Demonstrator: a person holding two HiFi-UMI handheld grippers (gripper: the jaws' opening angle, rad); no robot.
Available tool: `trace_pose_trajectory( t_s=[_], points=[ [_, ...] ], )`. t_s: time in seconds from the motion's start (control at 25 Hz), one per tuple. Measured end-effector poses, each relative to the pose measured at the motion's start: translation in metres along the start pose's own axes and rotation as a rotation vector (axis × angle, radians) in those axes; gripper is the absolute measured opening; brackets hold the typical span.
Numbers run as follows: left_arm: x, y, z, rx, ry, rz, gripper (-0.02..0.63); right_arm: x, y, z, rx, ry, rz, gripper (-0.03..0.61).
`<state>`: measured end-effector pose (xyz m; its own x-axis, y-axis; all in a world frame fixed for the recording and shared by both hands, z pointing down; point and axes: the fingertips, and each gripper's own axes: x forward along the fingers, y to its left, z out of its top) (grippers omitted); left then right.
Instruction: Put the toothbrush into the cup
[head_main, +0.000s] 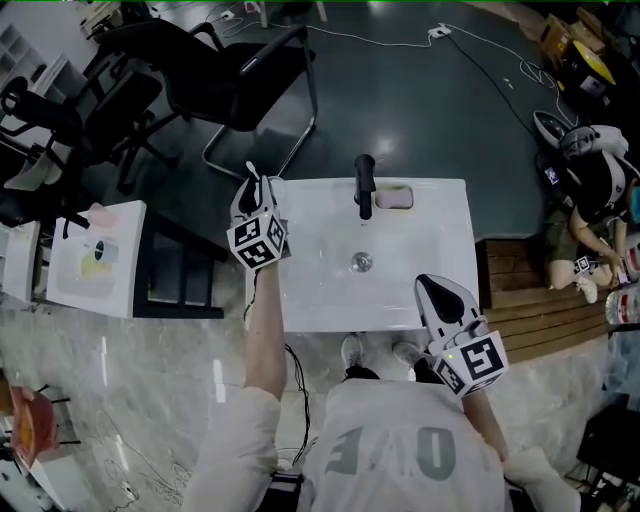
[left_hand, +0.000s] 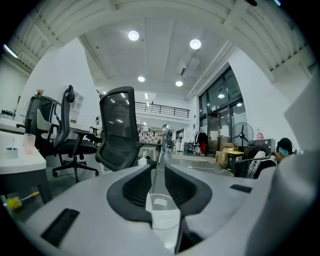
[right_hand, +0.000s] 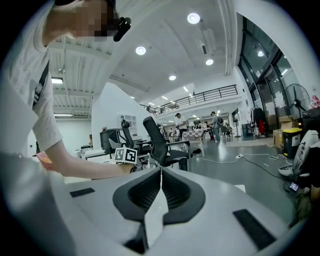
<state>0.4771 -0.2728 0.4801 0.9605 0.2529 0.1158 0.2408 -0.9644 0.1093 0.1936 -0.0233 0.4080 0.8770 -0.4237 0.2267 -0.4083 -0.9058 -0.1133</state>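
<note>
Right gripper (head_main: 428, 286), jaws pressed together and empty, hovers at the sink's (head_main: 300, 312) near right corner, while the left gripper (head_main: 252, 180), likewise clenched, is nearer the pale cup (left_hand: 29, 143) on the left desk (left_hand: 20, 163); no toothbrush is clearly visible.

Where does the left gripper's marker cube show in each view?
Head view: marker cube left of centre, over the left edge of the sink.
Left gripper view: not in it.
Right gripper view: marker cube small, left of centre, at the end of the forearm.
Shared landmark: black chair, seemingly also mid-left in the left gripper view and behind the cube in the right.
</note>
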Motion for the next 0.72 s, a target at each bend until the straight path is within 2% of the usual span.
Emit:
trace_pose_trajectory(
  t_s=[0.16,0.32,0.48,0.72],
  points=[
    [-0.003,-0.002,0.008,-0.011,-0.025,-0.003,0.061,-0.001,-0.003,0.001,0.006,-0.006,0.002,0.032],
    [-0.007,-0.011,0.034,-0.004,-0.081,-0.012,0.061,0.001,-0.005,0.006,-0.005,-0.018,0.021,0.032],
    [-0.016,-0.020,0.082,0.008,-0.170,-0.036,0.061,0.005,-0.004,0.019,-0.025,-0.051,0.051,0.032],
    [-0.057,-0.039,0.166,0.090,-0.326,-0.041,0.061,0.016,0.001,0.048,-0.059,-0.135,0.112,0.032]
  ],
)
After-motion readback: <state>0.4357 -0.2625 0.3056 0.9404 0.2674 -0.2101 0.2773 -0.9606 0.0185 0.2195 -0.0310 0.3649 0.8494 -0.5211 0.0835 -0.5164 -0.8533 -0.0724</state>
